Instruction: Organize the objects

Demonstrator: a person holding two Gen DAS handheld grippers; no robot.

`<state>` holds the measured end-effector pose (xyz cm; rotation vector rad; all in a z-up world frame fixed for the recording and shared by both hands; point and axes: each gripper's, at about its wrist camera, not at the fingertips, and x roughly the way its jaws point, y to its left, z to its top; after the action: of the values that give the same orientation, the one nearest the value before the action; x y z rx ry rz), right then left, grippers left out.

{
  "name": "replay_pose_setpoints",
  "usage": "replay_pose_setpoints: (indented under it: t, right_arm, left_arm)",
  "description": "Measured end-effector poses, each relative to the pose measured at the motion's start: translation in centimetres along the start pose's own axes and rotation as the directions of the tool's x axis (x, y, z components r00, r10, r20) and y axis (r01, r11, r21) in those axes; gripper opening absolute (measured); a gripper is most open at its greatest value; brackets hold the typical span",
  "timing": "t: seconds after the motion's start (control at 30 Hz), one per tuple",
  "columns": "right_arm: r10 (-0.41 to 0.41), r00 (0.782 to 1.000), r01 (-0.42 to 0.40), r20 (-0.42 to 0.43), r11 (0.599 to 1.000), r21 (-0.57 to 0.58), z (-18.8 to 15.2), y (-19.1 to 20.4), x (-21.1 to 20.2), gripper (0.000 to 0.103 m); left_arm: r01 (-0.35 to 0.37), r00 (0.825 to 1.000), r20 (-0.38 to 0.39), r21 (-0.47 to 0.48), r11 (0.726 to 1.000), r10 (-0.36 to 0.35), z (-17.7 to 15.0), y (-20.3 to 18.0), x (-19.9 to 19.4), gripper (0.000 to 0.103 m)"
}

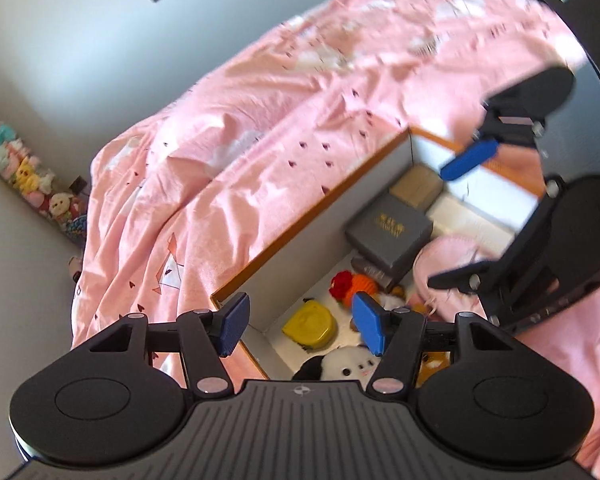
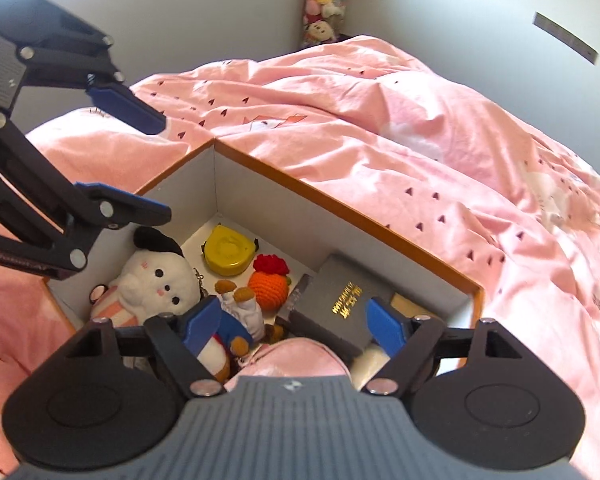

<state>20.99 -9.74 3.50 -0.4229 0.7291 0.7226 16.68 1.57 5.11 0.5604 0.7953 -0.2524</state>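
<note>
We see the box [image 2: 380,236] resting on the quilt [image 2: 440,132]. Inside it, the tape measure [image 2: 228,250] sits in a corner, the crocheted fruit [image 2: 269,283] between it and the book [image 2: 340,304].

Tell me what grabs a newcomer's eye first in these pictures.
The pink duvet fills most of both views. An open box rests on it, holding a white plush, a yellow case and a grey box. The left gripper and right gripper hover open above it.

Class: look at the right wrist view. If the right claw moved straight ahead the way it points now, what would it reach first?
Probably the dark grey box with gold lettering, standing inside the storage box. The right claw is open and aims there; depth is uncertain.
</note>
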Motion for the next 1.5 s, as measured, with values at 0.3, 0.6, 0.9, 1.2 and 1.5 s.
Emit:
replay_pose_setpoints:
  t: [0.3,0.6,0.9,1.2,1.5]
  right_arm:
    - [-0.105,0.988,0.090,0.113,0.987,0.134,-2.6,0.8,-6.5,0.089]
    - [-0.241,0.948,0.163,0.206,0.928,0.335,-5.8,2.4,-10.4,0.093]
    - [-0.297,0.937,0.212,0.183,0.901,0.378,-9.0,4.5,-9.7,0.094]
    - [-0.298,0.949,0.228,0.097,0.868,0.442,-11.6,5.0,-8.0,0.094]
    - [-0.284,0.954,0.216,0.092,0.870,0.444,-11.8,4.9,-7.4,0.094]
  left_arm:
    - [-0.053,0.972,0.198,-0.342,0.938,0.127,-1.0,0.4,-5.8,0.085]
    - [-0.154,0.923,0.185,-0.625,0.765,0.338,-5.5,-1.5,-7.7,0.088]
    - [-0.158,0.949,0.101,-0.668,0.727,0.298,-9.1,-3.6,-6.1,0.088]
    - [-0.165,0.975,0.014,-0.621,0.766,0.221,-9.8,-5.8,-4.1,0.088]
    - [-0.176,0.980,-0.034,-0.615,0.769,0.197,-9.8,-6.3,-3.8,0.088]
